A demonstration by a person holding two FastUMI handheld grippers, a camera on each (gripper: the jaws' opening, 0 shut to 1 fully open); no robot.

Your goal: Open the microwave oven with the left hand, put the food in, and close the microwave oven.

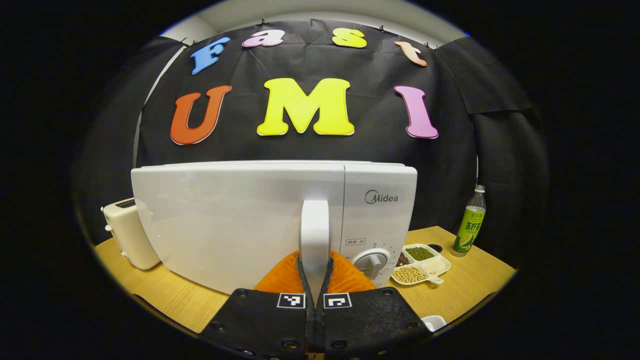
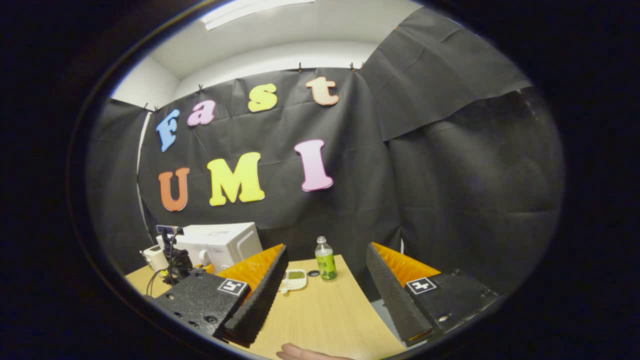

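Observation:
A white microwave (image 1: pixel 280 210) stands on the wooden table (image 1: pixel 480 280), and its upright white door handle (image 1: pixel 315 225) runs down between my fingers. My left gripper (image 1: pixel 315 267) is shut on that handle's lower end. Whether the door is ajar I cannot tell. The food, a white divided dish (image 1: pixel 421 264) of beans and grains, lies to the right of the microwave's dial. In the right gripper view my right gripper (image 2: pixel 326 250) hangs open over the table (image 2: pixel 330 315), holding nothing. Far off sit the dish (image 2: pixel 295 278) and the microwave (image 2: pixel 225 244).
A cream toaster (image 1: pixel 129 235) stands left of the microwave. A green bottle (image 1: pixel 470 227) (image 2: pixel 325 260) stands right of the dish, with a small dark disc (image 2: pixel 313 273) beside it. A hand (image 2: pixel 305 354) shows at the table's near edge.

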